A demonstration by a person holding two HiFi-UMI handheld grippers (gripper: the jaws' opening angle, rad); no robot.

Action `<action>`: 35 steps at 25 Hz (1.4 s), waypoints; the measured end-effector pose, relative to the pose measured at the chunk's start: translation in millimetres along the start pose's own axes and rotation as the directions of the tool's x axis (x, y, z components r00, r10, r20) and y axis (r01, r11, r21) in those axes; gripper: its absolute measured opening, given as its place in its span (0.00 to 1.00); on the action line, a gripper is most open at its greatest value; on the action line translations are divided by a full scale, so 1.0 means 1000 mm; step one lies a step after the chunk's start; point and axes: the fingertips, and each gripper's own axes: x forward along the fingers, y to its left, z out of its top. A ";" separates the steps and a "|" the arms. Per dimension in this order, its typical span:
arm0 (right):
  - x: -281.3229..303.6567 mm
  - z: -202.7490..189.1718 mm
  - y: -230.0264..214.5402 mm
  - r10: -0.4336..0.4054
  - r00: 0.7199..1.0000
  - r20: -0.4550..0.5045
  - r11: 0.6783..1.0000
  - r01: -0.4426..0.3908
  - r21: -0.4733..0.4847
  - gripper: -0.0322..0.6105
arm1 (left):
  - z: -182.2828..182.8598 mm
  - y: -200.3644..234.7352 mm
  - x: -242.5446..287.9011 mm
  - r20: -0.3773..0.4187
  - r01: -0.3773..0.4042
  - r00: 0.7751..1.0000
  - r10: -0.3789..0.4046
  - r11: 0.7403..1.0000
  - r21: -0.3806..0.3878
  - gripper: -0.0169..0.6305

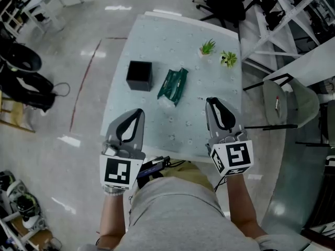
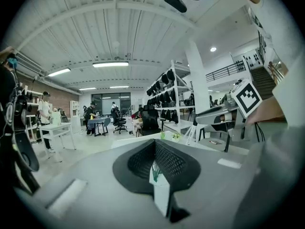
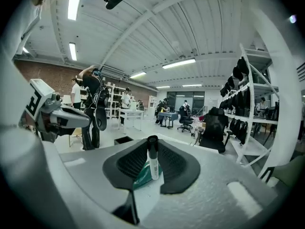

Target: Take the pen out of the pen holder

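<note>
The black cube pen holder (image 1: 139, 75) stands on the pale table (image 1: 157, 35), left of middle; in the right gripper view the pen holder (image 3: 123, 140) sits far left of the jaws. A white pen with a black cap (image 3: 153, 162) stands upright between the jaws of my right gripper (image 3: 152, 144), which is shut on it. In the head view my right gripper (image 1: 212, 103) hovers over the table's near right part, well away from the holder. My left gripper (image 1: 137, 114) is over the near left part, and my left gripper (image 2: 155, 144) has its jaws together with nothing in them.
A green packet (image 1: 172, 86) lies right of the holder, mid-table. Two small potted plants (image 1: 208, 47) (image 1: 228, 58) stand at the far right. A grey chair (image 1: 285, 101) is beside the table's right edge. Shelving and desks surround the floor.
</note>
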 end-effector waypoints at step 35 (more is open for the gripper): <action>0.000 -0.014 0.002 0.014 0.999 -0.037 1.000 -0.015 -0.006 0.16 | -0.008 -0.007 0.013 -0.020 0.029 0.999 -0.029 1.000 0.009 0.05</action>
